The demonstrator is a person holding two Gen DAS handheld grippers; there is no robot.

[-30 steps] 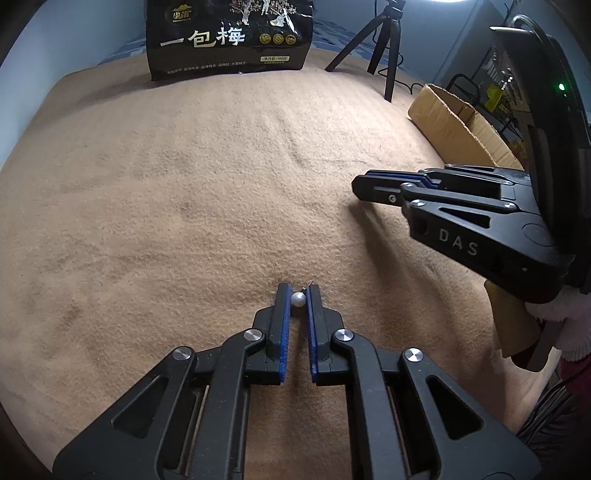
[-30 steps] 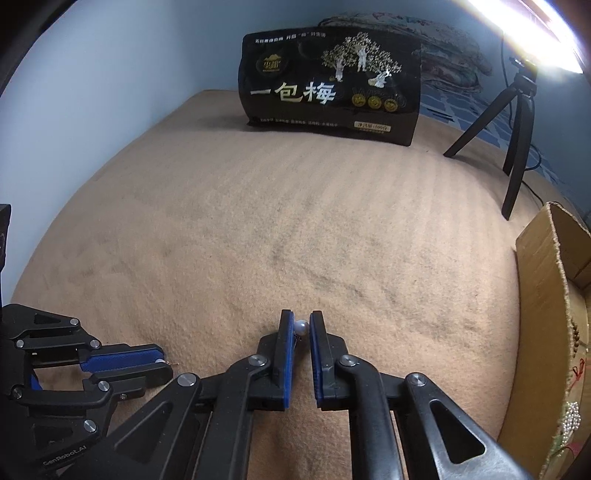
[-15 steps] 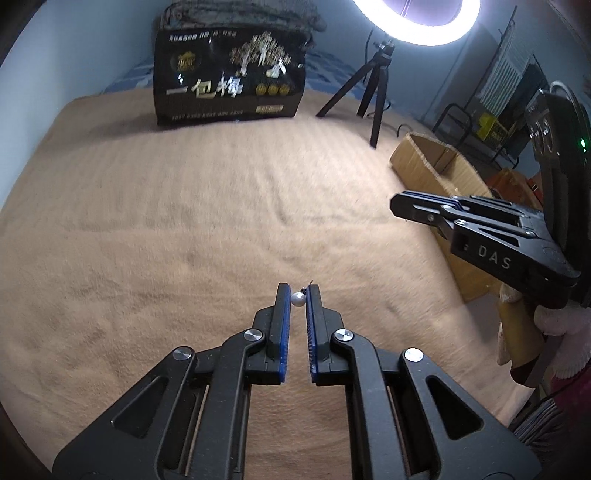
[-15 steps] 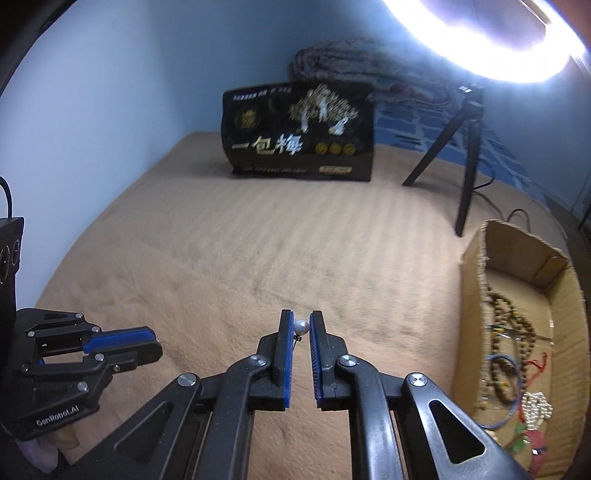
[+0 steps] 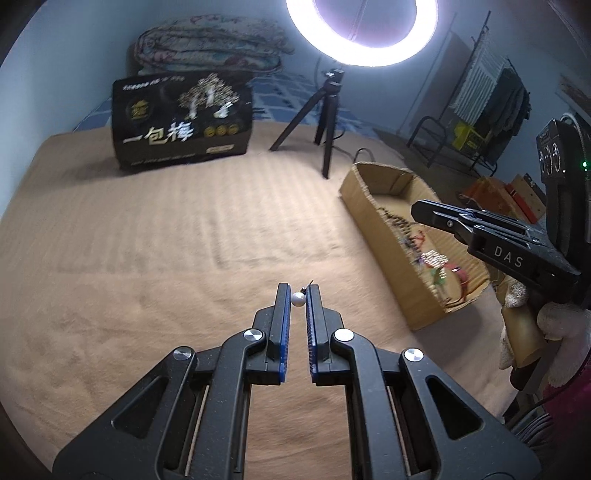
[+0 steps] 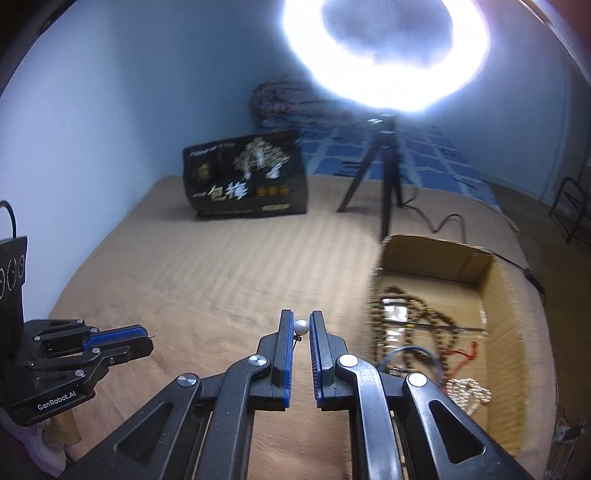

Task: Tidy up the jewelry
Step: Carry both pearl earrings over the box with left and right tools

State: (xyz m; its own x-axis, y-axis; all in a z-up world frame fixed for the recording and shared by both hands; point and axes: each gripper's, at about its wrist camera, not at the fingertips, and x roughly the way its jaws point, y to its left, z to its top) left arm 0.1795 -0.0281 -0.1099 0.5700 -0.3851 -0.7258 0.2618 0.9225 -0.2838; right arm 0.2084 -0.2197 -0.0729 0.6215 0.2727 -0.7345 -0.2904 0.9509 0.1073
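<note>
Between the blue pads of the left claw (image 5: 298, 293) sits a small white pearl earring (image 5: 297, 298), pinched near the very tips with its thin pin poking out past the right-hand pad. A second pearl earring (image 6: 301, 327) is clamped the same way in the right claw (image 6: 301, 325), its post hanging down between the pads. Both claws are clenched on their pearls and held above the tan blanket (image 5: 147, 240) that covers the bed. Seen from the left wrist, the right claw reaches in from the right edge, over the near end of an open cardboard box (image 6: 506, 295) that rests on the blanket. Inside the box lies a tangle of jewelry: a long strand of brown wooden beads (image 6: 417, 310), a blue cord loop (image 6: 410, 354), a red string and a small heap of pale pearl-like beads (image 6: 467, 391) (this corner is blurred, so the pieces are hard to separate). Seen from the right wrist, the left claw sits low at the left edge, well apart from the box. Farther back on the blanket stands a black snack bag (image 5: 183, 122) with white Chinese lettering, and beside it a small black tripod (image 5: 325, 110) carrying a glaring ring light (image 5: 362, 33). Behind the bag lies a rolled patterned quilt (image 5: 210, 48).
</note>
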